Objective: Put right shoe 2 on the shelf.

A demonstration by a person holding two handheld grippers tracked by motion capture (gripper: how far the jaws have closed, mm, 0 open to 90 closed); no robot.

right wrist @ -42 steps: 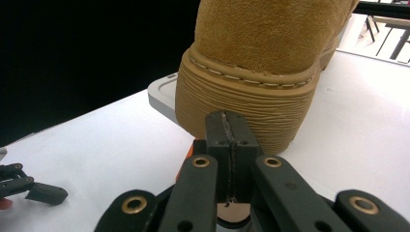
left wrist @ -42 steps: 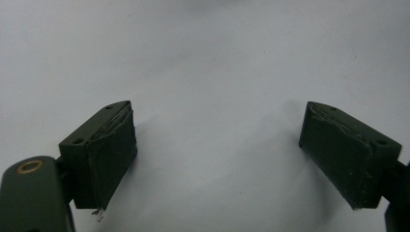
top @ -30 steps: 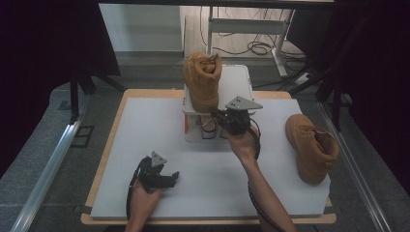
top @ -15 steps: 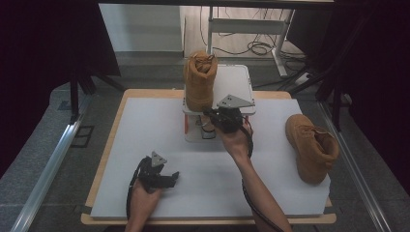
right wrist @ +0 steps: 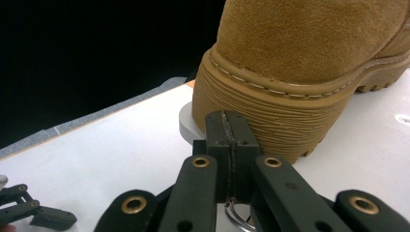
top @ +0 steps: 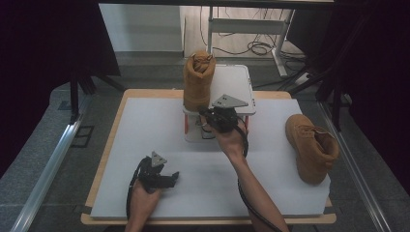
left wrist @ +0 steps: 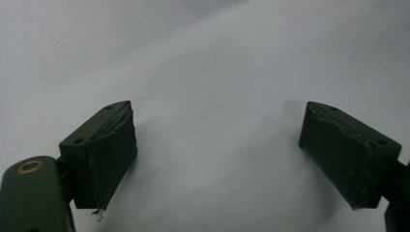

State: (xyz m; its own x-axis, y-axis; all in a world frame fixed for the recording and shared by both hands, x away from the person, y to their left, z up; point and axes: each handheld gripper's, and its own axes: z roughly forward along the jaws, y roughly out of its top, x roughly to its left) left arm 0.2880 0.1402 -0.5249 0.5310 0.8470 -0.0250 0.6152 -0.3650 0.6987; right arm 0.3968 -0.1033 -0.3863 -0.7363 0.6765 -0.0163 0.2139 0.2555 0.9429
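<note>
- looking down from the high view, a tan boot is seen standing on the left part of a small white raised stand at the far edge of the white table; the right gripper is held just in front of the boot's heel, at the stand's near edge.
- a second tan boot is seen lying near the table's right edge, well apart from the stand.
- the left gripper is rested on the table near the front edge, well apart from both boots.
- in the left gripper view, the left gripper is shown with its jaws wide apart and bare white table between them.
- in the right gripper view, the right gripper is shown with its jaws pressed together, nothing clamped, right up against the ribbed heel of the boot; actual contact cannot be told.
</note>
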